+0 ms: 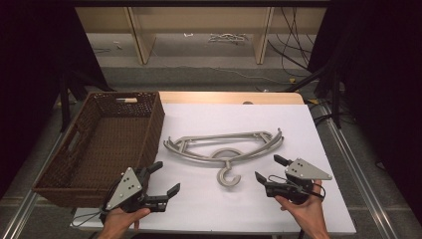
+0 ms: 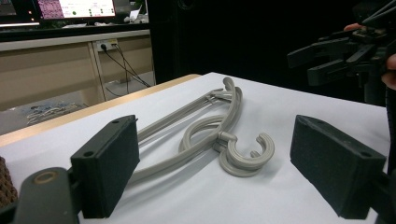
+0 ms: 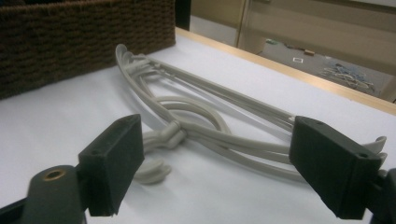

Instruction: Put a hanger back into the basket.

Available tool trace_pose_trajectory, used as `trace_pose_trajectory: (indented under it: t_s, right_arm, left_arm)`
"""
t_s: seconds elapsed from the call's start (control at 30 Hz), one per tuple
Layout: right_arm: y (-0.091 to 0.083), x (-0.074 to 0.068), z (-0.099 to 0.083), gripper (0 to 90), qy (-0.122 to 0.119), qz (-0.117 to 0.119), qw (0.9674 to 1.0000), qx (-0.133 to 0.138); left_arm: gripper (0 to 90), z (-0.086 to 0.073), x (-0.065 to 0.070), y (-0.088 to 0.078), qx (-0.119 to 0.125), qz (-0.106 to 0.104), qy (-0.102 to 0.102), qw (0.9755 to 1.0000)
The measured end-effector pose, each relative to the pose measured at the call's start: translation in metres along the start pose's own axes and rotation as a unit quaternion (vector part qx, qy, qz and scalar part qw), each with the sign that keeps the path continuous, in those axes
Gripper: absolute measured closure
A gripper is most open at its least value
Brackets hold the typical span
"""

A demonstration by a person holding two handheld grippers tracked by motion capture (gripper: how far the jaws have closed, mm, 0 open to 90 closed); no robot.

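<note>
Grey plastic hangers (image 1: 224,147) lie stacked flat on the white table cover, their hooks (image 1: 229,177) pointing toward me. My left gripper (image 1: 166,177) hovers open at the near left, between the basket and the hooks. In the left gripper view the hooks (image 2: 245,154) lie on the cover beyond the wide-apart jaws of my left gripper (image 2: 219,163). My right gripper (image 1: 266,167) is held open at the near right, just off the hangers' right arm. In its own view, the right gripper (image 3: 223,163) has nothing between its pads, and the hangers (image 3: 210,116) stretch across ahead of it.
A brown wicker basket (image 1: 99,144) stands on the table's left side, also seen as basket (image 3: 70,42) in the right gripper view. The white cover (image 1: 298,124) leaves a wooden strip along the far edge. Shelving and cables lie on the floor beyond.
</note>
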State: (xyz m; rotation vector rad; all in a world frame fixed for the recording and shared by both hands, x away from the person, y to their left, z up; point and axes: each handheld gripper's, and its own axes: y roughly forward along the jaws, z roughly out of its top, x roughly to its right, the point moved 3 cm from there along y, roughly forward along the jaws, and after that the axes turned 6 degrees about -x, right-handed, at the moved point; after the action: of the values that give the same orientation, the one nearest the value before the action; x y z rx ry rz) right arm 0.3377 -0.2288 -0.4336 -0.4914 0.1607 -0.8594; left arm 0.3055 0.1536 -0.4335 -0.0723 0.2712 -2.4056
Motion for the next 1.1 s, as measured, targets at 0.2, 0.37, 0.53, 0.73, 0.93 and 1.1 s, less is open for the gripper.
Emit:
trace_pose_trajectory:
  t_s: [0.2,0.37,0.53,0.73,0.93,1.1]
  right_arm:
    - [0.016,0.008,0.010,24.9,-0.047,0.020,0.9984,-0.024]
    - [0.028,0.013,0.017,25.2,-0.061,0.028,0.9969,-0.041]
    - [0.040,0.020,0.024,25.1,-0.088,0.030,0.9935,-0.066]
    - [0.058,0.026,0.029,25.3,-0.135,0.052,0.9838,-0.107]
    - [0.080,0.035,0.028,26.9,-0.156,0.060,0.9750,-0.147]
    - [0.093,0.038,0.025,27.8,-0.173,0.062,0.9674,-0.174]
  left_arm:
    - [15.6,0.000,0.000,0.000,-0.005,0.001,0.000,1.0000]
    - [15.6,-0.001,0.000,0.000,-0.007,0.001,-0.003,1.0000]
    - [15.6,-0.001,0.000,0.000,-0.009,0.002,-0.002,1.0000]
    - [15.6,-0.002,0.001,0.001,-0.012,-0.001,-0.002,0.9999]
    - [15.6,-0.002,0.001,0.001,-0.016,-0.005,0.003,0.9999]
    - [15.6,-0.002,0.002,0.002,-0.021,-0.009,0.005,0.9997]
